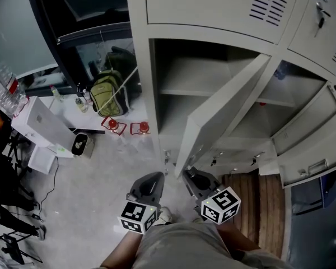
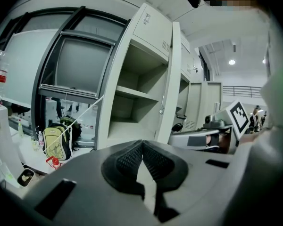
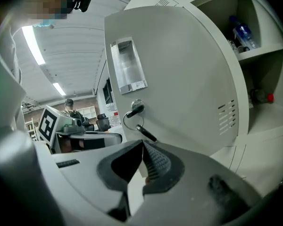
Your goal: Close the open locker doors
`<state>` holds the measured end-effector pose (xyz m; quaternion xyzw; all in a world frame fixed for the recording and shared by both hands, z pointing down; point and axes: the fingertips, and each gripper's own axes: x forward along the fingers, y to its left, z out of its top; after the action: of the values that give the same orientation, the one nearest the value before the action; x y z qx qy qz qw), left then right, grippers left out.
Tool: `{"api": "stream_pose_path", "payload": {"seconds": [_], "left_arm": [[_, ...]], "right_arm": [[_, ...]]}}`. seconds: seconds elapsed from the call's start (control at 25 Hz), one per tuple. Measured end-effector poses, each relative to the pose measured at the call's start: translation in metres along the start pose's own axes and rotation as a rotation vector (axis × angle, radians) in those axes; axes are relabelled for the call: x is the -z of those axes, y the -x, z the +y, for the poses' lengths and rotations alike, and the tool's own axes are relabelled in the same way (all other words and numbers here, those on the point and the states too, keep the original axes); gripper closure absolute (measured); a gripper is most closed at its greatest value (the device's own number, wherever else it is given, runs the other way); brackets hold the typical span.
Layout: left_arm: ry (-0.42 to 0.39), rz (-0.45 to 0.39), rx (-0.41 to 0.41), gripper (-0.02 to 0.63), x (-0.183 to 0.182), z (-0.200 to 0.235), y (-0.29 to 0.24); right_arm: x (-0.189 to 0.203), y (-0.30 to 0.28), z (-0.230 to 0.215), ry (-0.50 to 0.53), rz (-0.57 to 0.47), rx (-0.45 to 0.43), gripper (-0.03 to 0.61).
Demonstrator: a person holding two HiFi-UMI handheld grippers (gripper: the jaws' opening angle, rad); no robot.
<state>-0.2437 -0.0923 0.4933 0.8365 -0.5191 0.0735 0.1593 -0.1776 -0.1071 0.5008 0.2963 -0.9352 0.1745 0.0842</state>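
Door (image 1: 224, 105) ajar before left gripper (image 2: 141, 143) and right gripper (image 3: 142, 143), fingers (image 2: 125, 161) shut empty, backpack (image 1: 107, 93) nearby

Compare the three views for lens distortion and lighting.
Head view: mild distortion, open locker door evenly lit, left side dim. Left gripper view: strong fisheye, locker frame bows, corners black. Right gripper view: door bulges, ceiling strip light blown out.

Workplace locker area, grey metal lockers (image 1: 213, 15), backpack (image 1: 107, 94)
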Motion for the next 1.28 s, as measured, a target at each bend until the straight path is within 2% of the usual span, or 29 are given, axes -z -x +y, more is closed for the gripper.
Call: {"api": "stream_pose_path", "payload": {"seconds": [0.76,1.28], "left_arm": [[-0.004,-0.009,0.016,0.597,-0.013,0.06,-0.007],[-0.017,-0.004,0.01,0.597,-0.015,0.084,-0.008]], "right_arm": [[-0.021,-0.063,-0.011,0.006,-0.024,0.04,0.551],[-0.03,-0.097,-0.032,0.0,-0.035,0.065,0.551]]}}
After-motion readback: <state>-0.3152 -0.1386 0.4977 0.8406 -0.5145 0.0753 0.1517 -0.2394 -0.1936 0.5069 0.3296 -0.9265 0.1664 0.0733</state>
